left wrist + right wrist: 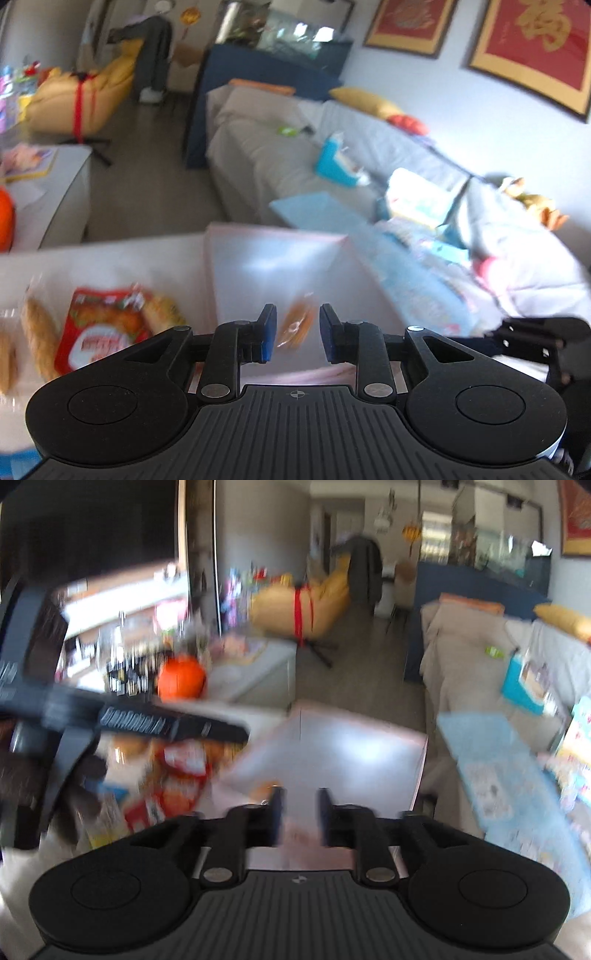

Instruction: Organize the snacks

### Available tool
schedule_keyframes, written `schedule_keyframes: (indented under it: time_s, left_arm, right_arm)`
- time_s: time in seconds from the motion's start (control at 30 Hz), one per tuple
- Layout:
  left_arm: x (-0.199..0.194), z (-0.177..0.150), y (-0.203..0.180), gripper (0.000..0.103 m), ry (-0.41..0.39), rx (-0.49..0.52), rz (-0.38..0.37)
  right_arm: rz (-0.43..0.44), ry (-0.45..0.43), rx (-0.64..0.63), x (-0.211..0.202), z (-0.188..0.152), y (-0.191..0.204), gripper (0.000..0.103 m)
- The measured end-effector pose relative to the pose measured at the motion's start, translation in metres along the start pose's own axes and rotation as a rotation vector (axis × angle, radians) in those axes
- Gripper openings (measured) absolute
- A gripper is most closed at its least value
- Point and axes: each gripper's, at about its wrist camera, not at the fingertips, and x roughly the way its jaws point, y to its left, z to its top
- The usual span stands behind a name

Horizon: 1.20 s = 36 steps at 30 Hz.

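The left gripper (297,332) has its fingers apart, pinching nothing; a small brown snack (294,325) shows through the gap, lying in the tray (280,258). The right gripper (298,818) is released and empty too. More snack packets (99,325) lie on the table (110,258) beside the tray. Heavy blur hides the labels, so a wrong packet could be picked.

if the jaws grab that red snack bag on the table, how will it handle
The red snack bag looks like a flat, glossy plastic pouch, so probably floppy and somewhat slippery. It seems light for its size. It lies flat among wrapped breads, so it is unlikely to roll; the contents may crush.
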Motion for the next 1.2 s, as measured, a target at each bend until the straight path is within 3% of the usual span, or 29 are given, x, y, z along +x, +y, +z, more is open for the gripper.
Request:
schedule_keyframes:
  time_s: [0.07,0.23,0.37,0.4,0.53,0.57,0.63,0.73,0.83,0.9,0.93,0.97,1.03,1.1,1.2]
  left_arm:
    - [-0.002,-0.012,0.005,0.029,0.023,-0.006,0.008]
    - [-0.028,-0.052,0.01,0.029,0.065,0.019,0.037]
    - [-0.061,-0.078,0.026,0.029,0.041,-0.024,0.088]
    - [-0.069,-0.083,0.032,0.029,0.03,-0.031,0.119]
    - [-0.097,-0.098,0.057,0.029,0.013,-0.107,0.264]
    - [-0.103,-0.102,0.066,0.029,0.016,-0.145,0.293]
    - [-0.11,-0.109,0.079,0.029,0.028,-0.215,0.312]
    - [-0.121,-0.12,0.095,0.029,0.044,-0.285,0.303]
    - [-0.124,-0.122,0.096,0.029,0.022,-0.282,0.328]
    - [-0.121,-0.119,0.095,0.029,0.016,-0.259,0.355]
    - [-0.117,-0.117,0.093,0.029,0.022,-0.237,0.376]
    - [-0.112,-0.116,0.091,0.029,0.035,-0.2,0.406]
    - [-0.098,-0.117,0.085,0.031,0.072,-0.141,0.433]
    - [-0.089,-0.119,0.078,0.035,0.075,-0.081,0.392]
    - [-0.08,-0.123,0.068,0.037,0.126,-0.037,0.263]
  right_arm:
    - [0.012,0.057,-0.015,0.013,-0.021,-0.002,0.06]
    - [0.017,0.207,-0.102,0.046,-0.061,-0.004,0.064]
    - [-0.013,0.257,-0.093,0.072,-0.079,-0.011,0.065]
    - [0.002,0.252,-0.056,0.073,-0.079,-0.015,0.063]
    - [0.08,0.262,-0.029,0.064,-0.078,-0.001,0.032]
    - [0.109,0.263,-0.034,0.06,-0.078,0.007,0.031]
    - [0.156,0.262,-0.047,0.053,-0.079,0.021,0.018]
    - [0.225,0.263,-0.07,0.047,-0.079,0.045,0.017]
    - [0.252,0.252,-0.112,0.045,-0.076,0.066,0.017]
    - [0.246,0.246,-0.143,0.049,-0.075,0.074,0.022]
    - [0.238,0.247,-0.157,0.052,-0.075,0.079,0.034]
    - [0.231,0.247,-0.163,0.055,-0.076,0.083,0.054]
    - [0.215,0.24,-0.165,0.057,-0.078,0.086,0.073]
    - [0.203,0.236,-0.168,0.061,-0.083,0.087,0.073]
    - [0.186,0.227,-0.154,0.064,-0.093,0.082,0.084]
